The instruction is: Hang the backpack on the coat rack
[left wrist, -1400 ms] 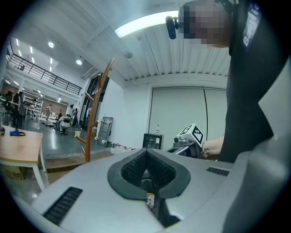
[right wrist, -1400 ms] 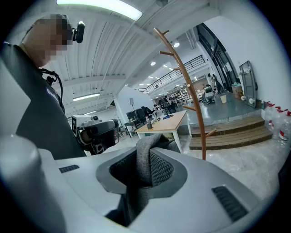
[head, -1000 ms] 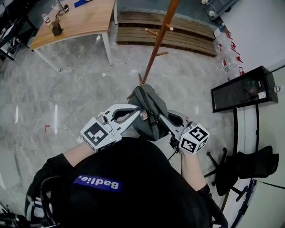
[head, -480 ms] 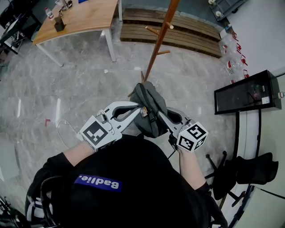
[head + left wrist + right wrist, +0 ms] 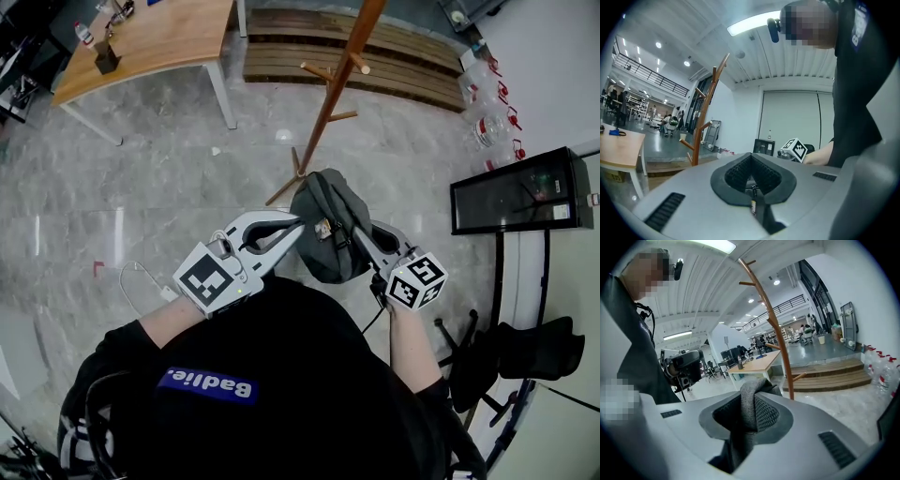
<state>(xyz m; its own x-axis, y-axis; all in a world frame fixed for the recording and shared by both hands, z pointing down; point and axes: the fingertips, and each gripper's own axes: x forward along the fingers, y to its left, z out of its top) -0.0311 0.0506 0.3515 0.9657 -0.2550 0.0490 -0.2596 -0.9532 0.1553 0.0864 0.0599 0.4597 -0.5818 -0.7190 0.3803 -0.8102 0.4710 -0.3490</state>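
Currently the jaws of the left gripper (image 5: 298,223) are closed on a thin zipper pull (image 5: 753,199) of the backpack (image 5: 328,234), which runs down through the closed pads. The jaws of the right gripper (image 5: 356,232) are clamped on a grey woven strap (image 5: 747,399) of the same bag, and the strap fills the gap between the pads. Both grippers therefore carry the backpack between them, clear of the floor (image 5: 141,187), directly in front of the person. The bag hangs close to the foot of the coat rack (image 5: 330,103) and well below its pegs (image 5: 317,73); a desk (image 5: 159,37) stands farther off to the left. Task status: pick-up and approach appear complete; hanging is not yet done. Remaining steps, as judged, are to raise the bag, pass the strap over a peg and release both grips. Compared with the frame one second earlier, the grippers and bag have shifted slightly to the right in the head view, and both grips are unchanged.
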